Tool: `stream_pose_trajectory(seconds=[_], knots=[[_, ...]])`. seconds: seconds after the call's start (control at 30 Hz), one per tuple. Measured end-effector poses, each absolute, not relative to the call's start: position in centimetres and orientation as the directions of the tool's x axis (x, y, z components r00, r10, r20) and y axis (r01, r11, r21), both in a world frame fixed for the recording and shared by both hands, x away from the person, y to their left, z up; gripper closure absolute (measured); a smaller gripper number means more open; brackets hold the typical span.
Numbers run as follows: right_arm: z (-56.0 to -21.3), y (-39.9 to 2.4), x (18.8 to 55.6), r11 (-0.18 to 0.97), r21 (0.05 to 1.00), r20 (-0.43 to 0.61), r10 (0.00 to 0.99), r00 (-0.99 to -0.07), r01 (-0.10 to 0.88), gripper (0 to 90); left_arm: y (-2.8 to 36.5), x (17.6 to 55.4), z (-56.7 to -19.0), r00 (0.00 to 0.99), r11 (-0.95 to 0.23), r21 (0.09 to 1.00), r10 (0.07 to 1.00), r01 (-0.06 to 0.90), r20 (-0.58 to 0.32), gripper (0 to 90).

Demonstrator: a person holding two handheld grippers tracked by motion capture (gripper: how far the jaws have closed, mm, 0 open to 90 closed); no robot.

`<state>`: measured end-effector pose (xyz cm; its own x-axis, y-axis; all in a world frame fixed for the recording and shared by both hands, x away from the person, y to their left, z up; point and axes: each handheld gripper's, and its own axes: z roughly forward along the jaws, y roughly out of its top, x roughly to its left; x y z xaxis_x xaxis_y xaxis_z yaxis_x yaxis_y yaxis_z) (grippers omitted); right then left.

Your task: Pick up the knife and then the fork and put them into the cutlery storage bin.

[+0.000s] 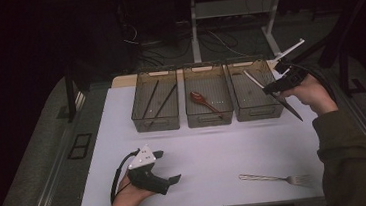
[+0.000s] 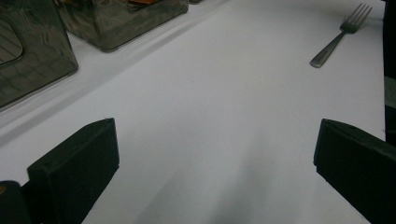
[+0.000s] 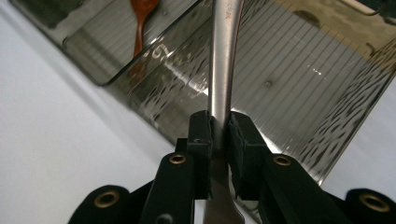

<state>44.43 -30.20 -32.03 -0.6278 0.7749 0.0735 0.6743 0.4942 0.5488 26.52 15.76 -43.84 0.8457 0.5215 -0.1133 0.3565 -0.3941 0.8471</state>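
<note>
Nearest, at about seven o'clock on the white table sheet (image 1: 210,156), the left gripper (image 1: 169,167) lies low in the person's left hand (image 1: 126,198), jaws spread wide with bare sheet between them, as the left gripper view confirms. At roughly five o'clock a silver metal fork (image 1: 275,177) rests flat on the sheet, well apart from that gripper; the left gripper view shows its tines (image 2: 357,14) pointing away. Farther back, three smoky translucent plastic bins stand in a row: the left bin (image 1: 156,120) holds two dark thin sticks (image 1: 161,102), the middle bin (image 1: 210,115) a reddish-brown wooden spoon (image 1: 205,101), and the right bin (image 1: 257,110) lies under the right gripper (image 1: 275,87), held at about two o'clock in the person's right hand (image 1: 313,94). The right gripper view shows what the high view blurs: the jaws pinch the handle of a long silver metal utensil (image 3: 222,70), tilted over the right bin's ribbed floor (image 3: 299,79). A small stamped mark sits near the top of that handle, too small to read. No other writing can be made out.
</note>
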Motion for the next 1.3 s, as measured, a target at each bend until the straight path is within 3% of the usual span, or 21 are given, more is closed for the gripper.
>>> stream_pose_trajectory(seconds=[0.73, 1.3], knots=[[-33.1, -28.2, 53.6, 0.473, 0.484, 0.065, 0.819, -0.570, 0.736, 78.4, 15.9, 26.5, -43.9, 0.847, -0.377, 0.852, 0.514, 0.363, -0.134, 0.0], [-37.5, -27.0, 55.4, 0.467, 0.458, 0.058, 0.833, -0.550, 0.757, 78.4, 16.0, 26.4, -44.0, 0.844, -0.382, 0.848, 0.519, 0.367, -0.132, 0.0]])
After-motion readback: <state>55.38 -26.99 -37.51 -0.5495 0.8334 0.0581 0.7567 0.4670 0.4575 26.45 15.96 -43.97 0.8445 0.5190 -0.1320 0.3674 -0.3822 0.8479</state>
